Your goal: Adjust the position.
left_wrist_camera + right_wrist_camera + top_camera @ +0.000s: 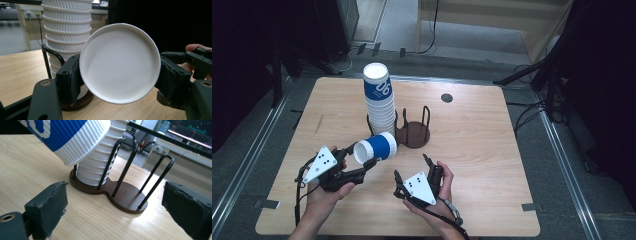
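A tall stack of upturned ribbed paper cups (378, 97) fills the left slot of a dark brown wire cup holder (414, 135); its right slot is bare. My left gripper (361, 156) is shut on a blue and white cup (376, 147), held sideways just in front of the stack. In the left gripper view the cup's white base (120, 62) faces the camera between the pads (71, 80). My right gripper (411, 165) is open near the holder. In the right gripper view its pads (47, 207) frame the holder (125, 195), the stack (95, 170) and the held cup (67, 137).
The wooden table (472, 200) has a small dark round grommet (447, 97) at its far right. Cables and stand legs lie on the floor beyond the far edge. Bare tabletop spreads to the right of the holder.
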